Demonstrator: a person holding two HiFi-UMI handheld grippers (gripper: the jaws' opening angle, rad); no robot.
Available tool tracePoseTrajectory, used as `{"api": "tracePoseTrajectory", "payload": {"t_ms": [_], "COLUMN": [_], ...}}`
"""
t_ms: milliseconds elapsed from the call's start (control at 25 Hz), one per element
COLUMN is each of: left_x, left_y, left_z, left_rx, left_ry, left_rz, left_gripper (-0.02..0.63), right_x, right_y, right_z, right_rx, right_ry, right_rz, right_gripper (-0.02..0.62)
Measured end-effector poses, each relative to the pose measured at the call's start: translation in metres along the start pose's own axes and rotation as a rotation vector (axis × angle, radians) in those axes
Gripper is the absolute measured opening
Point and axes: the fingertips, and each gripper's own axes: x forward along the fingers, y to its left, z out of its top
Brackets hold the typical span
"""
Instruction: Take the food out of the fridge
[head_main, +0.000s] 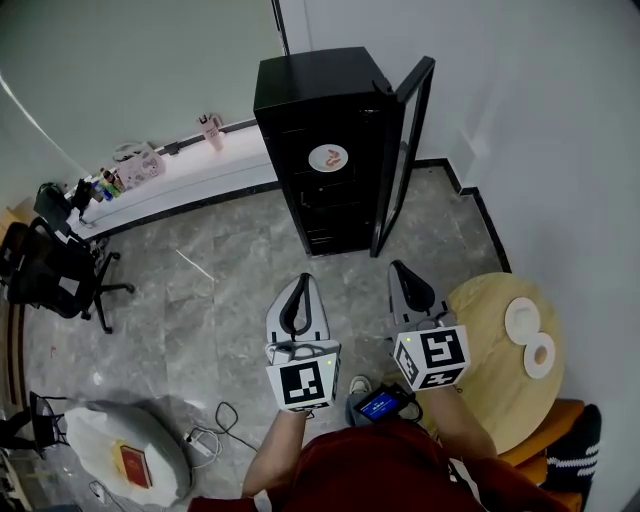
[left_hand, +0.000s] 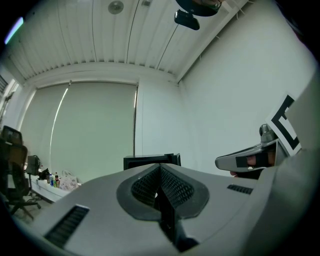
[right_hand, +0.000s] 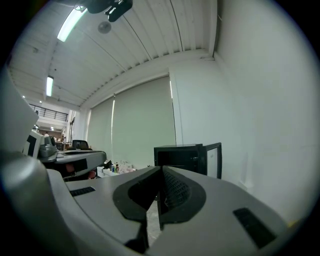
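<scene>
A black fridge (head_main: 325, 150) stands against the far wall with its glass door (head_main: 405, 150) swung open to the right. On a shelf inside lies a white plate with food (head_main: 328, 157). My left gripper (head_main: 303, 280) and right gripper (head_main: 397, 266) hover side by side over the floor, well short of the fridge and pointing at it. Both are shut with nothing between the jaws. The left gripper view shows the closed jaws (left_hand: 160, 167) and the fridge top (left_hand: 150, 161) beyond. In the right gripper view the fridge (right_hand: 182, 155) and its door (right_hand: 214, 160) sit past the closed jaws (right_hand: 161, 170).
A round wooden table (head_main: 490, 330) at the right carries two white plates (head_main: 522, 320) (head_main: 540, 355). At the left stand a black office chair (head_main: 50, 270) and a low ledge with bottles (head_main: 150, 170). A white bag (head_main: 130, 450) and cables lie on the floor near my feet.
</scene>
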Motion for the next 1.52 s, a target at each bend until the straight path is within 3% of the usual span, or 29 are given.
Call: {"api": "tracePoseTrajectory", "payload": {"t_ms": [240,400,560,720,920,1520], "left_x": [0.040,0.056,0.067,0.084,0.109,0.182], "left_y": [-0.009,-0.007,0.002,0.010,0.031,0.120], "left_z": [-0.005,-0.004,-0.012,-0.009,-0.010,-0.022], "left_rx": [0.030,-0.005,0.045,-0.011,-0.035,-0.044], "left_ry": [0.015,-0.007,0.057,0.001,-0.033,-0.018], "left_rz": [-0.007,0.015,0.007,-0.004,-0.031,-0.077], "left_gripper": [0.012,0.012,0.012,0.012,0.012,0.012], "right_x": [0.027,0.040,0.054,0.069,0.099,0.209], "right_y": [-0.033,-0.041,-0.042,-0.042,-0.033,0.002], "right_z": [0.001,-0.001,0.001,0.003,0.006,0.020], "right_rx": [0.021,0.027,0.026,0.020,0.008,-0.029], "right_ry": [-0.001,0.006,0.003,0.005,0.004,0.022], "right_rz": [-0.004,0.001,0.002,-0.008,-0.037,-0.073], "right_gripper": [0.023,0.023,0.023,0.023,0.023,0.023]}}
